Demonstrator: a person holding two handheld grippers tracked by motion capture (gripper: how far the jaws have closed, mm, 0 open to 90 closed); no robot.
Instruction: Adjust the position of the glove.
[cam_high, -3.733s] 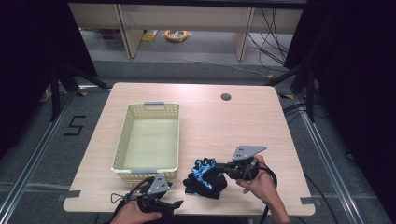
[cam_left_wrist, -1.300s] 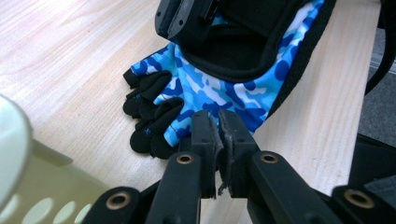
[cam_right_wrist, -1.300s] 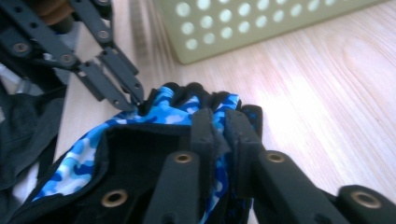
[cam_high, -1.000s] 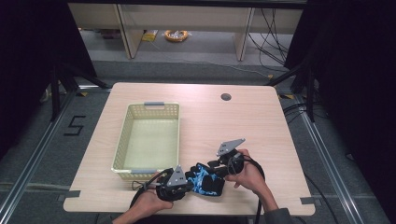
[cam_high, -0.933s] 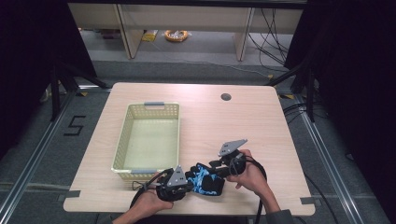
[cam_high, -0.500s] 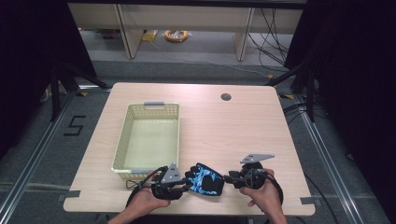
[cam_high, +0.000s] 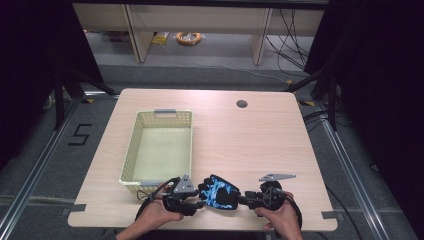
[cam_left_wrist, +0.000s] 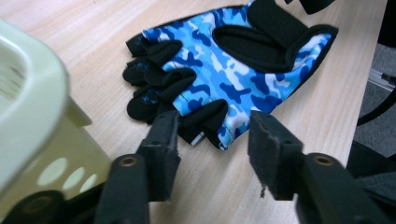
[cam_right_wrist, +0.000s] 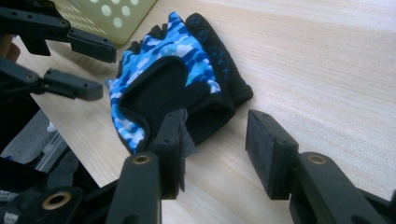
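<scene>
Down at the six o'clock edge of the pale wooden table (cam_high: 260, 145) lies a fingerless glove in blue camouflage fabric with black palm padding (cam_high: 219, 191), flat on the wood between the two tools. No brand name or printing can be read on the glove; the one legible mark in the scene is a black "5" taped on the floor (cam_high: 80, 134) at about nine o'clock from the table.

The left hand-held gripper (cam_high: 196, 202) sits at the glove's nine o'clock side. Its jaws have just been opening and now stand apart; in the left gripper view the glove's short black finger ends (cam_left_wrist: 161, 77) lie just ahead of and between the two pads, the left pad close against the fabric, the right pad clear of it. The right hand-held gripper (cam_high: 246, 200) sits at the glove's three o'clock side. Its jaws have likewise just been opening and stand apart, with the black cuff end of the glove just beside its left pad in the right gripper view and bare wood between the pads.

A pale yellow perforated plastic basket (cam_high: 131, 152) stands at roughly eleven o'clock from the glove, its near corner just beside the left hand-held gripper. A small dark round hole (cam_high: 242, 104) marks the table at one o'clock.
</scene>
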